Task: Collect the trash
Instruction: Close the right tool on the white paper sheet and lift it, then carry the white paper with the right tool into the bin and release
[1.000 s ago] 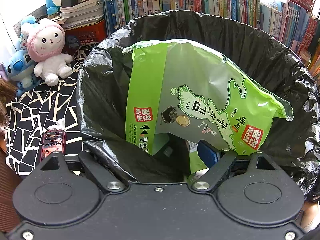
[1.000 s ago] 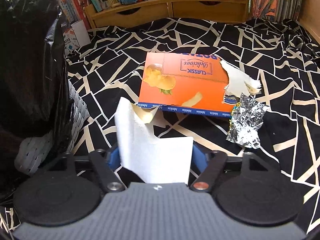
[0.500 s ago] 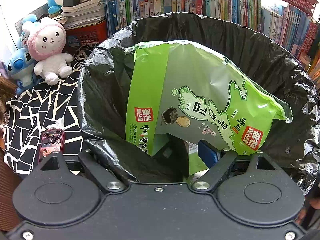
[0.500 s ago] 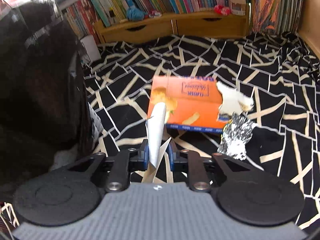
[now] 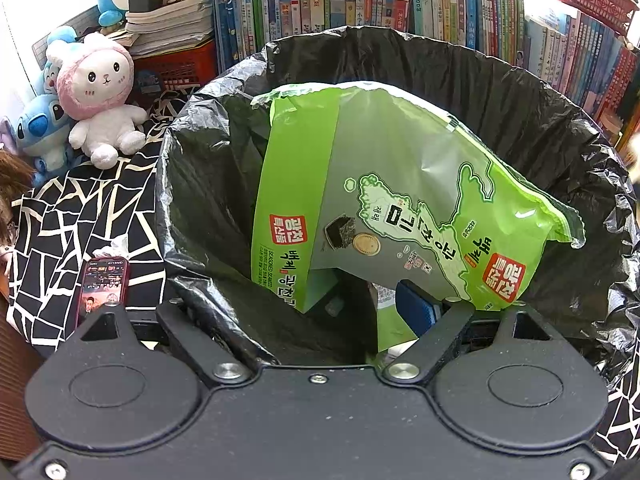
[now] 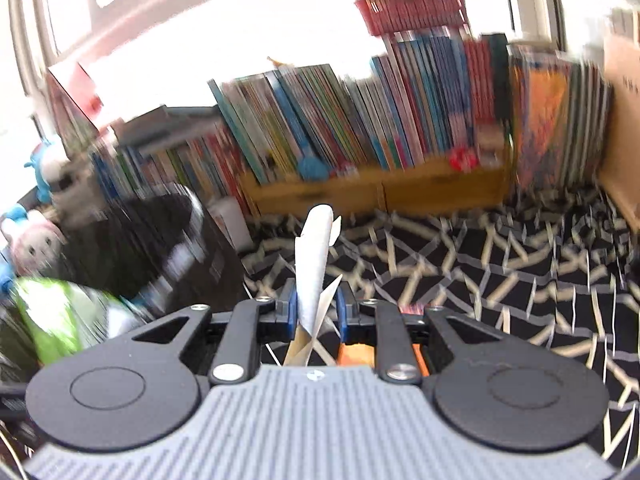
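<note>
Since the earlier frame my right gripper (image 6: 317, 307) has lifted off the black-and-cream patterned cover (image 6: 500, 276), and its view, now blurred, has tipped up to take in the bookshelf (image 6: 380, 128) rather than the spread of litter. Its jaws have just been closing, and they now pinch a torn piece of white paper (image 6: 314, 264) between the blue pads (image 6: 289, 309); the paper stands up out of the grip, folded narrow. Below the fingers I can only make out an orange sliver of the snack box (image 6: 354, 354) that lay flat in front of me before. At the left edge of this view sit the black-lined bin (image 6: 168, 248) and a smear of green wrapper (image 6: 60, 316).

My left gripper (image 5: 320, 312) has not shifted. It straddles the near rim of the black bin liner (image 5: 500, 92): one blue pad (image 5: 416, 308) is inside the bag, the other finger is hidden outside behind the plastic. I read the jaws as wide apart, not pressing on the liner. A green seaweed snack bag (image 5: 400, 184) leans inside the bin. Left of the bin, a phone (image 5: 102, 292) lies on the cover, and plush toys (image 5: 100, 96) sit against the stacked books.
</note>
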